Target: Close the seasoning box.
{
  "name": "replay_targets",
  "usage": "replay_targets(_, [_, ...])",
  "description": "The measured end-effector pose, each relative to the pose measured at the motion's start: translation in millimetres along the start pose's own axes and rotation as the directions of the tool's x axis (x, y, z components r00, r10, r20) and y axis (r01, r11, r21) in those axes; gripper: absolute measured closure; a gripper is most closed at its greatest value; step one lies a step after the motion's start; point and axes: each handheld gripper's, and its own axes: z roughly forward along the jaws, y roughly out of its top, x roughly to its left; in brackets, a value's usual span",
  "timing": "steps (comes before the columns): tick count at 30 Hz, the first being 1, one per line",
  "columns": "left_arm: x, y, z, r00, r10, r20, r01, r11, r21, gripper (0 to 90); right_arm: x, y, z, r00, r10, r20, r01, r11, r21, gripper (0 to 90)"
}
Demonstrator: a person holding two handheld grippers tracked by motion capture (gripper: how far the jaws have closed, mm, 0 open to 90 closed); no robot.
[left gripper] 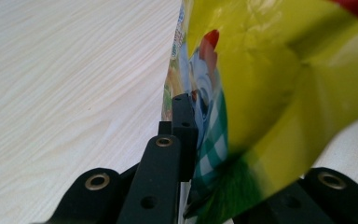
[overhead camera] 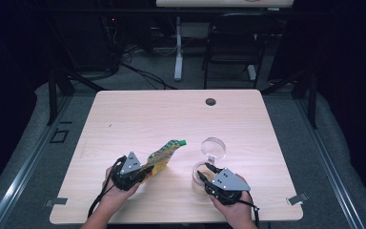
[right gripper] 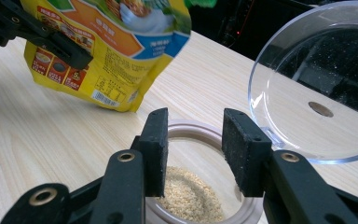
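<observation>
A yellow printed pouch (overhead camera: 162, 157) with a green cap (overhead camera: 182, 142) is held tilted above the table, cap pointing toward the jar. My left gripper (overhead camera: 145, 171) is shut on the pouch's lower end. In the left gripper view, the pouch (left gripper: 270, 84) sits pinched between the jaws (left gripper: 200, 135). A clear jar (overhead camera: 196, 168) stands at the front right with its round clear lid (overhead camera: 213, 147) swung open behind it. My right gripper (overhead camera: 205, 169) is shut on the jar. In the right gripper view, the pads (right gripper: 156, 144) flank the jar rim (right gripper: 196, 128), and pale granules (right gripper: 191, 196) lie inside.
The light wooden table (overhead camera: 147, 114) has a round cable hole (overhead camera: 210, 101) near its far edge. Beyond the table stand a dark chair (overhead camera: 233, 38) and a white desk leg (overhead camera: 178, 47). Metal clips sit at the front corners (overhead camera: 296, 199).
</observation>
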Motion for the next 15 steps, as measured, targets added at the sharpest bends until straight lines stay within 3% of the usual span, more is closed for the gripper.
replay_targets(7, [10.9, -6.9, -1.6, 0.9964, -0.077, 0.035, 0.078, 0.9969, -0.013, 85.3, -0.1, -0.2, 0.3, 1.0, 0.0, -0.001, 0.0, 1.0, 0.0, 61.4])
replay_targets(15, [17.5, -15.8, -5.7, 0.9917, -0.121, 0.045, 0.121, 0.9927, 0.007, 80.1, -0.8, -0.4, 0.5, 1.0, 0.003, 0.001, -0.003, 1.0, -0.003, 61.3])
